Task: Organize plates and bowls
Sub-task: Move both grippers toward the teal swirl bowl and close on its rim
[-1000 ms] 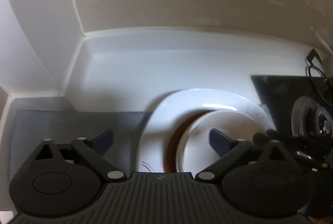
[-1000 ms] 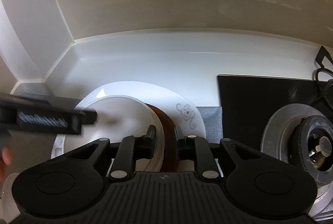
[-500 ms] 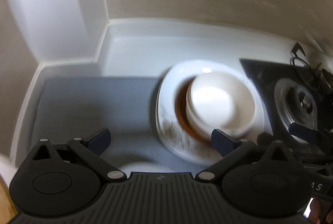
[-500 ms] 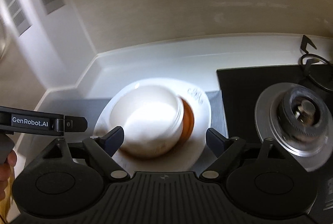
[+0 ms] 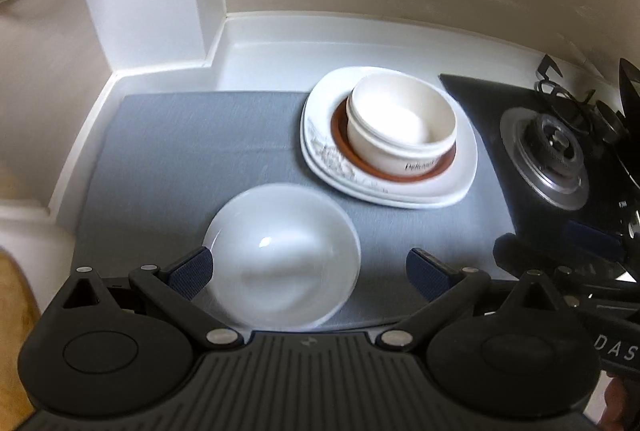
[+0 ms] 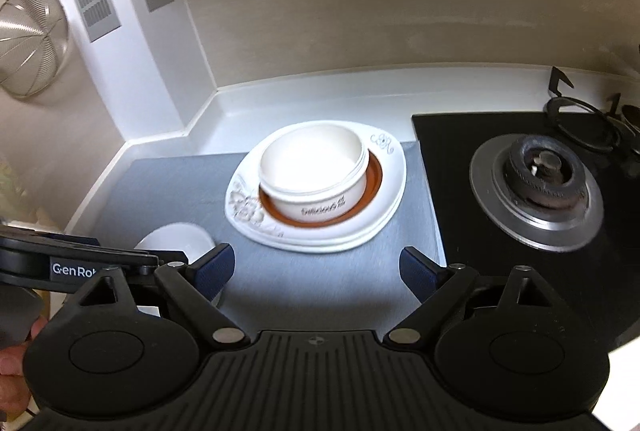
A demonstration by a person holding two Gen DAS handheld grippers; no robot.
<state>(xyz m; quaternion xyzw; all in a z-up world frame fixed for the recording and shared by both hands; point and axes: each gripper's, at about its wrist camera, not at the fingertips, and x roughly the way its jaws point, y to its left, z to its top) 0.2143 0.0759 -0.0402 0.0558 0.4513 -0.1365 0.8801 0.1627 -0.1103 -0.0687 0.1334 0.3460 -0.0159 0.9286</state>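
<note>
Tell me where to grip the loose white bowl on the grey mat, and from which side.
Take the white bowl by its rim, one finger inside and one outside. It sits upright and looks too wide to span. Come from above on the near side, where the left gripper hovers; probably the easiest approach.

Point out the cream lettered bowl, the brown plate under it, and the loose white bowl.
Cream lettered bowl (image 6: 316, 167): right wrist view, inner floor.
Brown plate (image 6: 374, 183): right wrist view, exposed rim.
Loose white bowl (image 5: 284, 255): left wrist view, centre.

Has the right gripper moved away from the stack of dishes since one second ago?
Yes. The right gripper backed off; white bowl now sits farther, stove burner too.
</note>
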